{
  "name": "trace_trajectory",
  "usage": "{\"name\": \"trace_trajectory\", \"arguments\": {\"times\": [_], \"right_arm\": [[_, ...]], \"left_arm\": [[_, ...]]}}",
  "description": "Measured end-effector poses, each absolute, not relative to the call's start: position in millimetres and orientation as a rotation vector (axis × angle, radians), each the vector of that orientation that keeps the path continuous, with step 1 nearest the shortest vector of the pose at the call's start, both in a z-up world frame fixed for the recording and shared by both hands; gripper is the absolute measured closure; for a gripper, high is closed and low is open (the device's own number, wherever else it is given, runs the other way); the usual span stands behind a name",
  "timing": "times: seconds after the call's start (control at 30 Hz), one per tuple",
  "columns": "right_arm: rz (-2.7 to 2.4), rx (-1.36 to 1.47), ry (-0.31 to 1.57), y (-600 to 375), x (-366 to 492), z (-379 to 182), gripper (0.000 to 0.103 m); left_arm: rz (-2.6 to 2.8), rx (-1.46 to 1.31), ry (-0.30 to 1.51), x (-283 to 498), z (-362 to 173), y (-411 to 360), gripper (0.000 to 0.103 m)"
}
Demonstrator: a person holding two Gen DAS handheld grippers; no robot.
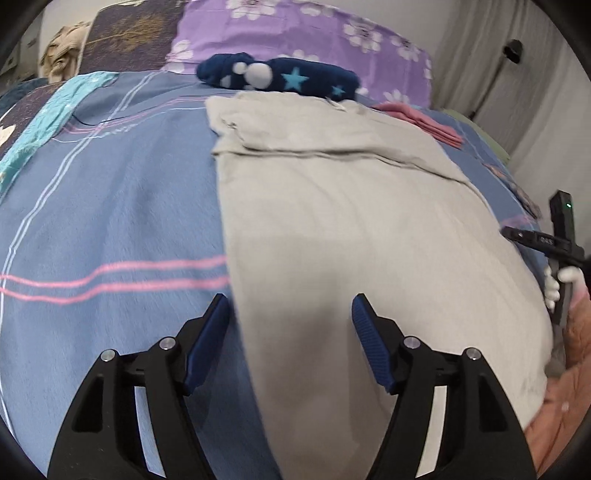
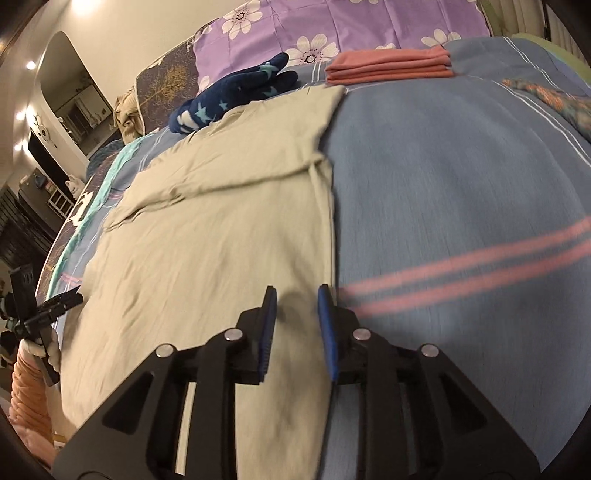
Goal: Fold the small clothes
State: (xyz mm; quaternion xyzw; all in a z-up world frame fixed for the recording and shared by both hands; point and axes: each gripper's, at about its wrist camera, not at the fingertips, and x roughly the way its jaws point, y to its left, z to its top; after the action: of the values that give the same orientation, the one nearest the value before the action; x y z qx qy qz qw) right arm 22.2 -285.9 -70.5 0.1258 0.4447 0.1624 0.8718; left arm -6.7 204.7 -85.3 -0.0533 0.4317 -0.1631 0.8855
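Observation:
A pale grey-beige garment (image 1: 351,229) lies flat on the blue striped bedspread (image 1: 110,206), its far end folded over. My left gripper (image 1: 290,314) is open and hovers over the garment's near left edge, one finger on each side of that edge. In the right wrist view the same garment (image 2: 221,236) lies left of centre. My right gripper (image 2: 297,299) is open with a narrow gap, empty, just above the garment's right edge. The other gripper and gloved hand show at the right of the left wrist view (image 1: 557,258) and at the left of the right wrist view (image 2: 40,314).
A folded pink cloth (image 2: 391,66) lies at the far right of the bed. A dark blue star-patterned plush item (image 1: 280,75) lies beyond the garment. A purple flowered pillow (image 1: 295,33) stands behind. White curtains (image 1: 517,92) hang at the right.

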Motion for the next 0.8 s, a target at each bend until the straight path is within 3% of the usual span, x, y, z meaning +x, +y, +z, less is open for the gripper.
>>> {"name": "trace_trajectory", "arguments": {"times": [0.33,0.4,0.7,0.8], "right_arm": [[0.389,0.396,0.920,-308,-76,-72,0.076],[0.373,0.389,0.938,-312,-93,-71,0.064],[0.447,0.456,0.977,-326,-142,-78,0.059],[0.495,0.499,0.965,-326,-134,-81,0.047]], "left_arm": [[-0.449,-0.265,0.825,-91,-99,208,0.034],[-0.463,-0.275,0.822,-105,-100,207,0.034],[-0.547,-0.296,0.868,-147,-99,207,0.042],[-0.583,-0.338,0.861,-140,-103,207,0.043]]}}
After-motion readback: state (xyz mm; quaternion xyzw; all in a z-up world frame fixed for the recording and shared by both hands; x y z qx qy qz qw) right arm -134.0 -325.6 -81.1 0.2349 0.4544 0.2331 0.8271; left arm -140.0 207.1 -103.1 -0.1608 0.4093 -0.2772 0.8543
